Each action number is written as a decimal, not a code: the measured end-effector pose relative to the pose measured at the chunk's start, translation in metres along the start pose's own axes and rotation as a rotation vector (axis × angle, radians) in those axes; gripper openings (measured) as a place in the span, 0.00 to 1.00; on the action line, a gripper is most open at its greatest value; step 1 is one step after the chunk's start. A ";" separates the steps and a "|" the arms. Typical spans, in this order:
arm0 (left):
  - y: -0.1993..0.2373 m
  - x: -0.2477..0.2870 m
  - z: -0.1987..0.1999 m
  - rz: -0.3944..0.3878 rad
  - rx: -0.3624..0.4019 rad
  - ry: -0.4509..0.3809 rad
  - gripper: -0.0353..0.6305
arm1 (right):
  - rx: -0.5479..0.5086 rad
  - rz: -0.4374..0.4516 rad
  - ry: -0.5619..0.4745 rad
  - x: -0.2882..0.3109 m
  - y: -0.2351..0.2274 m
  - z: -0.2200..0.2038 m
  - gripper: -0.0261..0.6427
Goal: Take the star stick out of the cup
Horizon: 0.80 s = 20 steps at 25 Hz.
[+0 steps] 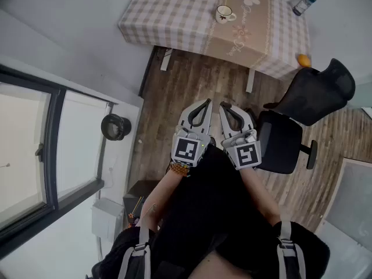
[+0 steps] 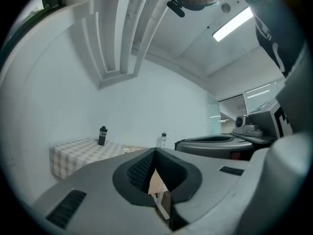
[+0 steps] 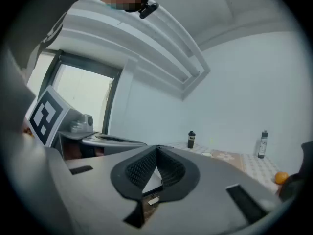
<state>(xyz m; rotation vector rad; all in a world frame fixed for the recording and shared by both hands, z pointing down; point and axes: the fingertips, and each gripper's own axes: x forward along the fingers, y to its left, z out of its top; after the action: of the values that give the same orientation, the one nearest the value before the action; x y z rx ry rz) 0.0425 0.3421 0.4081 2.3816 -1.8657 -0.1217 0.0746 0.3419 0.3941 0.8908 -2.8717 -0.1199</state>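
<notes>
The white cup (image 1: pixel 224 13) stands on the table (image 1: pixel 168 16) with the checked cloth, far ahead of both grippers. In the left gripper view the cup (image 2: pixel 127 150) is small, with a faint thin yellow-green stick (image 2: pixel 126 140) rising from it; I cannot make out a star. The right gripper view shows the cup (image 3: pixel 208 154) only as a pale speck. My left gripper (image 1: pixel 206 102) (image 2: pixel 155 152) and right gripper (image 1: pixel 223 104) (image 3: pixel 157 147) are held side by side close to the body, over the wooden floor. Both have tips together and hold nothing.
A black bottle (image 2: pixel 102 135) (image 3: pixel 191 139), a clear bottle (image 1: pixel 304 3) (image 3: pixel 263 144) and an orange (image 1: pixel 303 60) (image 3: pixel 280 178) are also on the table. A black office chair (image 1: pixel 308 97) stands to the right of the grippers. A large window (image 1: pixel 35 156) lines the left wall.
</notes>
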 end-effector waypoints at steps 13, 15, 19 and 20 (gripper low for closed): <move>-0.049 0.037 -0.021 0.186 0.029 0.014 0.06 | 0.035 0.123 0.003 -0.042 -0.056 -0.025 0.05; -0.055 0.042 -0.026 0.207 0.042 0.019 0.06 | 0.046 0.123 -0.001 -0.046 -0.064 -0.027 0.05; -0.062 0.052 -0.033 0.221 0.046 0.034 0.06 | 0.049 0.134 0.008 -0.043 -0.074 -0.033 0.05; -0.062 0.054 -0.032 0.224 0.047 0.033 0.06 | 0.049 0.140 0.003 -0.041 -0.074 -0.032 0.05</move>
<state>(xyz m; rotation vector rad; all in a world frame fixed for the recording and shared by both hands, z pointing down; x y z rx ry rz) 0.1194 0.3057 0.4315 2.1682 -2.1250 -0.0185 0.1542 0.3028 0.4130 0.6937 -2.9343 -0.0336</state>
